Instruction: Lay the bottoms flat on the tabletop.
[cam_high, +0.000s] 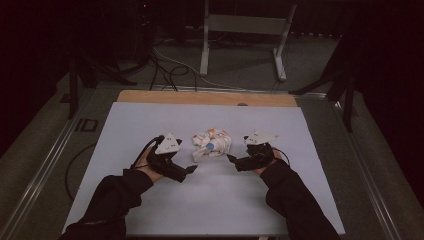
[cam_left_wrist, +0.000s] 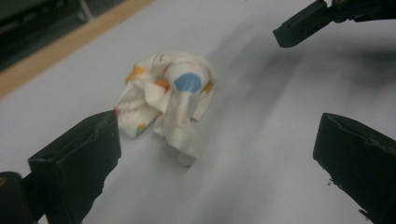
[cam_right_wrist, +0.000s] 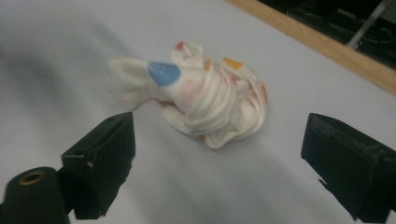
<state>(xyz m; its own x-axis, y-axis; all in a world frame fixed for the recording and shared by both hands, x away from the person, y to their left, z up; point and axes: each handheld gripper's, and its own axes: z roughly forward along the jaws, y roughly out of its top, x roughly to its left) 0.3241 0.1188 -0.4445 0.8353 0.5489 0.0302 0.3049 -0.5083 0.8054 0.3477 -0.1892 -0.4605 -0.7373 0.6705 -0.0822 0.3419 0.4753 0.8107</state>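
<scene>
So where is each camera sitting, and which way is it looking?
High view: above the person's side of the table, looking forward and down at the white mat; both sleeves, left claw and right claw show.
Left gripper view: rides the left claw, looks along its two open black jaws at the crumpled spotted cloth; the right claw's tip shows far off.
Right gripper view: rides the right claw, faces the cloth between its open jaws.
All three share the cloth.

We see a dim high view: surroundings sink into near-black, and only the pale table sheet (cam_high: 210, 200) catches light, perhaps from overhead. Both gripper views are brighter yet soft, with smeared grey shadows and blurred near jaws.
</scene>
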